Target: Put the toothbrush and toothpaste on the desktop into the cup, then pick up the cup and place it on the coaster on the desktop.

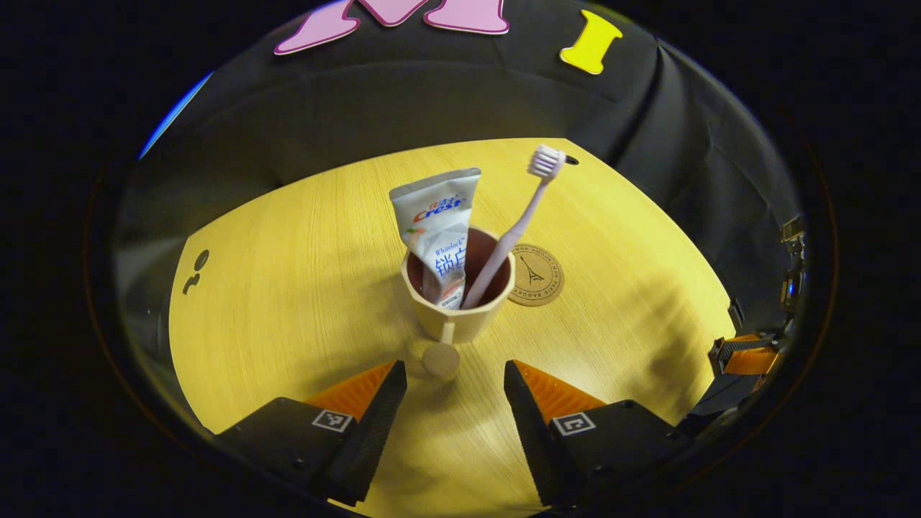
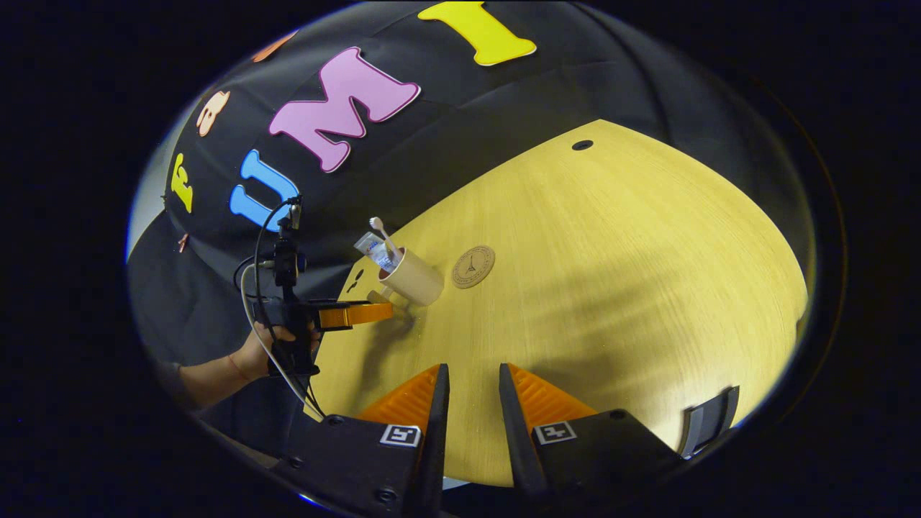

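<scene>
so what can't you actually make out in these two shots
- Toothpaste lower end and toothbrush handle base: left gripper view, hidden inside the cup.
- Coaster near edge: left gripper view, behind the cup.
- Coaster print: right gripper view, too small.
- Left gripper fingertips: right gripper view, too small to judge.

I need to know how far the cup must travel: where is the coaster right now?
In the left gripper view the coaster lies flat on the desktop, just behind and to the right of the cup; whether they touch is unclear.
</scene>
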Action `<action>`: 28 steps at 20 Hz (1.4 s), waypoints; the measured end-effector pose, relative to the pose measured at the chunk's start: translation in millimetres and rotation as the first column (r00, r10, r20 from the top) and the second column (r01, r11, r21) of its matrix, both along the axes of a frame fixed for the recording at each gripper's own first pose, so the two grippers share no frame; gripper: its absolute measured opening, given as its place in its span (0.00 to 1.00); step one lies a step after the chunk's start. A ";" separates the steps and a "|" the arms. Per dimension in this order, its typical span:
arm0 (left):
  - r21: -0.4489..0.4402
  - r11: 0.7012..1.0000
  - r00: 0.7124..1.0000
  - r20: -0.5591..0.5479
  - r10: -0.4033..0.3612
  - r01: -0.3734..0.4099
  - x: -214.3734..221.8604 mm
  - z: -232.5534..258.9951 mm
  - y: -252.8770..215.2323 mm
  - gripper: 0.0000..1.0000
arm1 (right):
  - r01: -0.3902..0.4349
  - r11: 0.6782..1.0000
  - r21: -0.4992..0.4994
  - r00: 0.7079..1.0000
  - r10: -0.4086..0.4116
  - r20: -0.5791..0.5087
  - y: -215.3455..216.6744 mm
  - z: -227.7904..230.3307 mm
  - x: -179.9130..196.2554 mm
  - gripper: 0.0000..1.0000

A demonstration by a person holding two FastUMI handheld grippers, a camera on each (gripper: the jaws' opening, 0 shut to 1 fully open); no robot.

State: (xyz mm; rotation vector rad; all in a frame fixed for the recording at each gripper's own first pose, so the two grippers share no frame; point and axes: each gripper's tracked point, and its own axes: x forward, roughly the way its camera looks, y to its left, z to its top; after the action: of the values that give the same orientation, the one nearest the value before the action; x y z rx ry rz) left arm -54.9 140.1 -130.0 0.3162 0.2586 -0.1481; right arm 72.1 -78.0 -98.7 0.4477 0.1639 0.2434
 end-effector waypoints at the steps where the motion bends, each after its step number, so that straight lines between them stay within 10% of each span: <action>1: 0.003 1.000 1.000 -0.012 0.000 0.000 5.2 2.3 -1.4 0.85 | 0.006 1.000 0.005 1.000 -0.006 0.001 -5.1 -0.5 -0.7 0.42; 13: 0.090 0.995 0.992 -0.115 0.051 -0.041 43.3 -9.5 -8.7 0.76 | 0.000 0.999 0.048 0.999 0.002 -0.037 -14.9 -21.5 -7.0 0.42; 16: 0.086 0.995 0.993 -0.102 0.066 -0.057 42.2 -7.3 -4.8 0.49 | -0.008 0.999 0.049 0.999 0.010 -0.042 -10.9 -23.0 -4.7 0.42; 19: 0.097 0.994 0.989 -0.127 0.069 -0.057 41.4 -10.4 -3.5 0.51 | -0.012 0.999 0.050 0.998 0.015 -0.054 -7.6 -28.3 -2.9 0.42; 20: 0.092 0.994 0.988 -0.137 0.077 -0.064 39.3 -11.1 -2.8 0.29 | -0.016 0.998 0.054 0.998 0.019 -0.057 -6.5 -28.7 -3.1 0.42; 28: 0.061 0.995 0.988 -0.132 0.083 -0.076 39.3 -13.8 -4.6 0.26 | -0.024 0.999 0.047 0.998 0.027 -0.056 -2.9 -27.8 -1.4 0.42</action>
State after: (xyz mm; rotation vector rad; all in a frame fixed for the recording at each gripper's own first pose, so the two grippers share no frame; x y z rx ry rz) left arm -15.6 135.5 -143.8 0.3515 0.4093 -0.0834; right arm 70.7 -80.9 -126.5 0.4993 0.2196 0.2600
